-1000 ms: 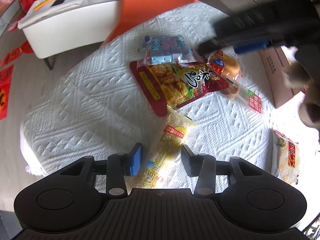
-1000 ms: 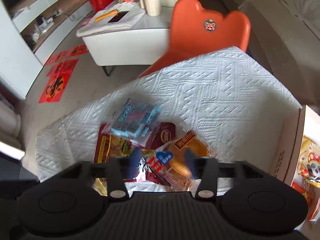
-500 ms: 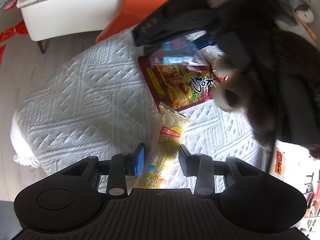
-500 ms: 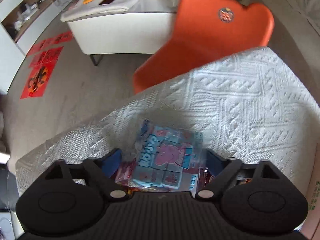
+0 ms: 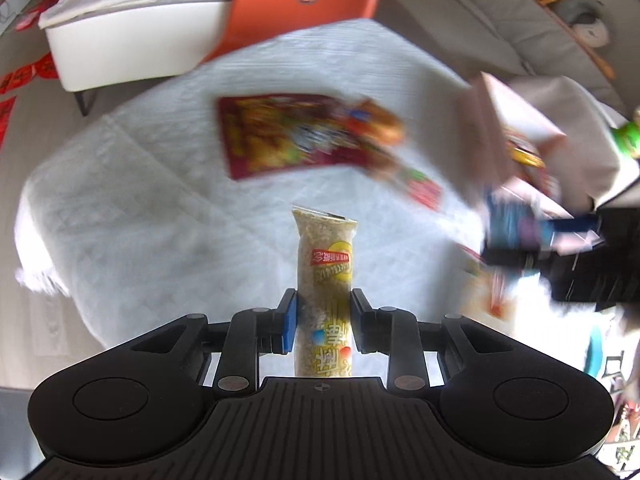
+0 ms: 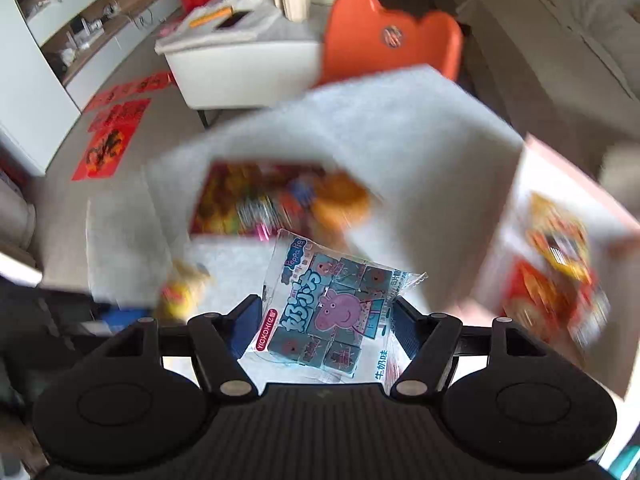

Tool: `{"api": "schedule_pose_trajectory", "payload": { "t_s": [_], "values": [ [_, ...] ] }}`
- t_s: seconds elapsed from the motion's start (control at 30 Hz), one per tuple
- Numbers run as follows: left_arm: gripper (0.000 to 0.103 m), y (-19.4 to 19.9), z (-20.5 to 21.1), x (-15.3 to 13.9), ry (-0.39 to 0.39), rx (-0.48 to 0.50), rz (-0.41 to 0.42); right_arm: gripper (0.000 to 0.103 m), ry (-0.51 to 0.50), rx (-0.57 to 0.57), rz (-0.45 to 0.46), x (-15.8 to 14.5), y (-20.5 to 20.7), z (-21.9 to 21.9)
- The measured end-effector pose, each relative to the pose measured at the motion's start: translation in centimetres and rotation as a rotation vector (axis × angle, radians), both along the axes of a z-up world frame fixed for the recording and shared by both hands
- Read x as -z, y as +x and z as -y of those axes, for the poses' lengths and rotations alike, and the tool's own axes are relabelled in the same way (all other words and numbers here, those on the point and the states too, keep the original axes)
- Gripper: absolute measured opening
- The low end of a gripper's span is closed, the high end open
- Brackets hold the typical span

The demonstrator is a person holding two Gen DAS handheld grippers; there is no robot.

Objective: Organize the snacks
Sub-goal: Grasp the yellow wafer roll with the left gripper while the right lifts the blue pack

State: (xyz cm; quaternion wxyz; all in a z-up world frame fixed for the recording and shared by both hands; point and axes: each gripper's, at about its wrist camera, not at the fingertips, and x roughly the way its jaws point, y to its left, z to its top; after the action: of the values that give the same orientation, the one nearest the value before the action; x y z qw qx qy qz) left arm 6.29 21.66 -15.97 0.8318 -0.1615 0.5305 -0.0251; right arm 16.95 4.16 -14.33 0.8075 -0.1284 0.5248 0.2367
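White, quilted cloth covers the table (image 5: 132, 208), and it's all smeared with motion blur. In the left wrist view the left gripper (image 5: 323, 322) has its jaws just closing in, and both pads are pressed on the long yellow snack bar (image 5: 325, 280), which stands clear of the cloth at lower centre, pointing up the frame. Above it, mid-frame, the red snack pouch (image 5: 280, 136) lies flat, with a round orange bun pack (image 5: 384, 124) touching its right end. Plenty of bare cloth to the left of the bar, right out to the table's left edge. On the right, the frame is crowded: the cardboard box (image 5: 516, 120) sits beside the table's right edge, and the other tool shows as a dark blur in front of it.

Over to the right wrist view: the right gripper (image 6: 325, 320) stands about half open, jaws just narrowing, gripping the blue cartoon-pig candy bag (image 6: 332, 308) on both sides, the bag lifted off the cloth at lower centre. Red pouch and bun are blurred at mid-frame above it. The open box, at the right edge, already has bright packets (image 6: 556, 264) lying inside. Beyond the table's far edge, top centre, is the orange chair (image 6: 388, 40), with the white side table (image 6: 240, 60) to its left.
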Motion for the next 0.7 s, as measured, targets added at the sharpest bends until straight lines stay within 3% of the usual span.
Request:
{"api": "schedule_pose_trajectory", "payload": {
  "t_s": [0.17, 0.27, 0.33, 0.37, 0.43, 0.6, 0.7],
  "values": [
    [0.032, -2.5, 6.1, -0.8, -0.133, 0.050, -0.033, 0.071, -0.070, -0.068, -0.075, 2.0, -6.0, 7.4],
    [0.032, -2.9, 9.9, -0.3, -0.154, 0.087, -0.052, 0.073, -0.108, -0.190, -0.152, 4.6, -8.3, 10.2],
    [0.032, -3.1, 12.2, 0.1, -0.149, 0.094, -0.072, 0.073, -0.178, -0.236, -0.127, 6.3, -9.4, 11.5],
    [0.032, -3.2, 13.0, 0.3, -0.149, 0.091, -0.080, 0.083, -0.209, -0.245, -0.103, 6.9, -9.6, 12.2],
    [0.032, -3.2, 14.3, 1.0, -0.145, 0.075, -0.103, 0.085, -0.178, -0.227, -0.041, 6.8, -9.8, 14.2],
    [0.032, -4.0, 15.8, 2.0, -0.104, 0.031, -0.161, 0.085, -0.207, -0.129, 0.078, 5.9, -9.9, 17.9],
    [0.032, -4.2, 16.2, 2.3, -0.087, 0.005, -0.183, 0.085, -0.124, -0.045, 0.021, 5.4, -9.6, 19.8]
  ]
}}
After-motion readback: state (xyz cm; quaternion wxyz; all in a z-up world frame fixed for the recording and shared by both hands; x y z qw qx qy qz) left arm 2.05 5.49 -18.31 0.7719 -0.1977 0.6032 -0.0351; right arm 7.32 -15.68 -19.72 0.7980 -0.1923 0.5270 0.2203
